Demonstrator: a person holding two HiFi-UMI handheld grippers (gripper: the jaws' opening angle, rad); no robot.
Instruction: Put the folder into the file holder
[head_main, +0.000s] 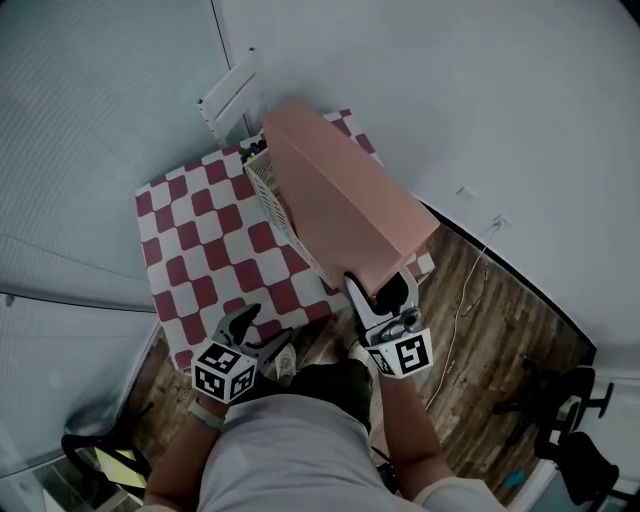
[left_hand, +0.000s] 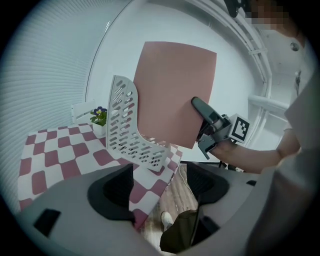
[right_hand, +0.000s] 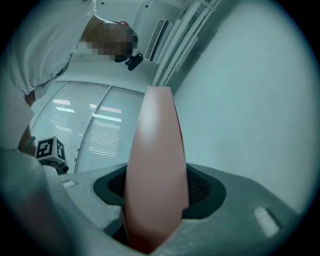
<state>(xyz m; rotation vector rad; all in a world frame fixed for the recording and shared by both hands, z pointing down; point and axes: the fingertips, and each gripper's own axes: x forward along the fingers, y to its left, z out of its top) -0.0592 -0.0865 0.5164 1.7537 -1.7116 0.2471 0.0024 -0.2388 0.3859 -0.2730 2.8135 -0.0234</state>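
Folder in the air, not yet filed. Flat salmon-pink card folder (head_main: 345, 205) stands on edge, pinched at its lower corner by the right gripper (head_main: 383, 292). The right gripper view shows both jaws closed tight against the pink sheet.

White perforated plastic file holder (left_hand: 125, 125) sits at the 3 o'clock edge of the red-and-white checked table (head_main: 200, 240). The folder hangs at the holder's open side, and its bottom edge looks just above the holder's base. I cannot tell if they touch.

Left gripper (left_hand: 160, 187) waits at 7 o'clock in the head view, jaws spread with nothing between them, only table edge and floor beyond.

Judgement: pickup and carry done. Lowering into the holder, seating against its back and letting go are left.

Writing: none readable. The folder face is blank and the holder has no label. Only black-and-white square markers show, on the gripper cubes.
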